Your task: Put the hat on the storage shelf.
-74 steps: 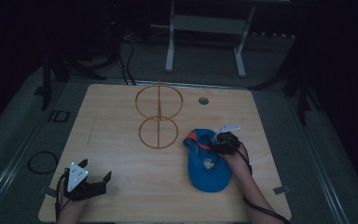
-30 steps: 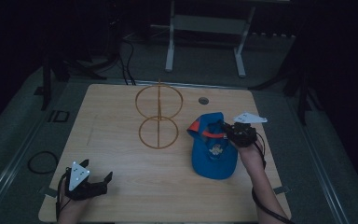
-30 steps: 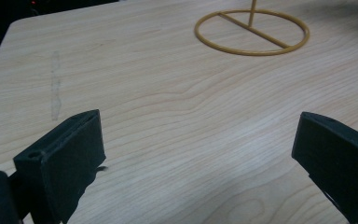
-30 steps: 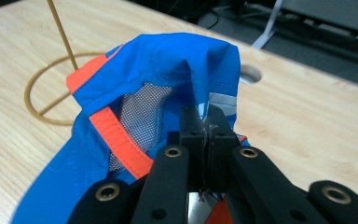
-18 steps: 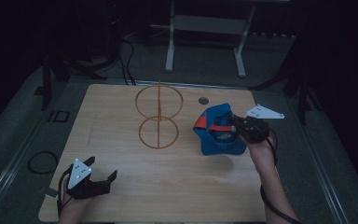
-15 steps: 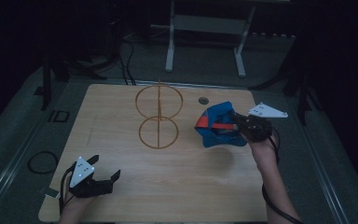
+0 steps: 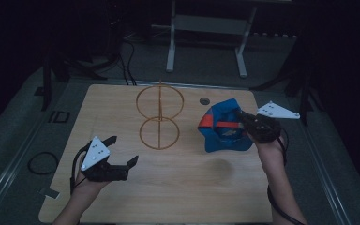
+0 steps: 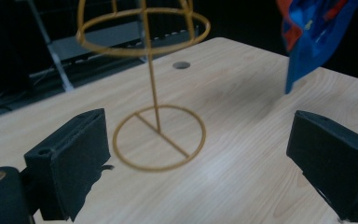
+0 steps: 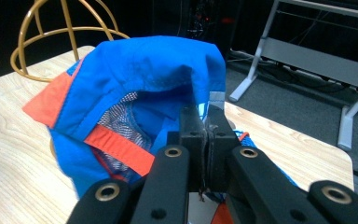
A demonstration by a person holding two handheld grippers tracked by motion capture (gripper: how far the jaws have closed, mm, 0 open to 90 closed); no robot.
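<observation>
At about seven o'clock on the table (image 7: pixel 178 197), nearest the person, the left gripper (image 7: pixel 122 152) is held above the wood with its jaws spread wide and nothing between them. In the left gripper view the bare tabletop is seen between the two black pads (image 8: pixel 70 158), with the stand's base ring beyond. Toward three o'clock, the right gripper (image 7: pixel 242 123) is raised off the table, its jaws pinched tight on the fabric of a blue cap (image 7: pixel 225 129) with orange trim, which hangs clear of the wood above its own shadow. In the right gripper view the cap (image 9: pixel 144 79) is gripped at an inner edge. Farther off, near twelve o'clock, a wire stand (image 7: pixel 160 117) is set upright, just left of the cap and apart from it.
</observation>
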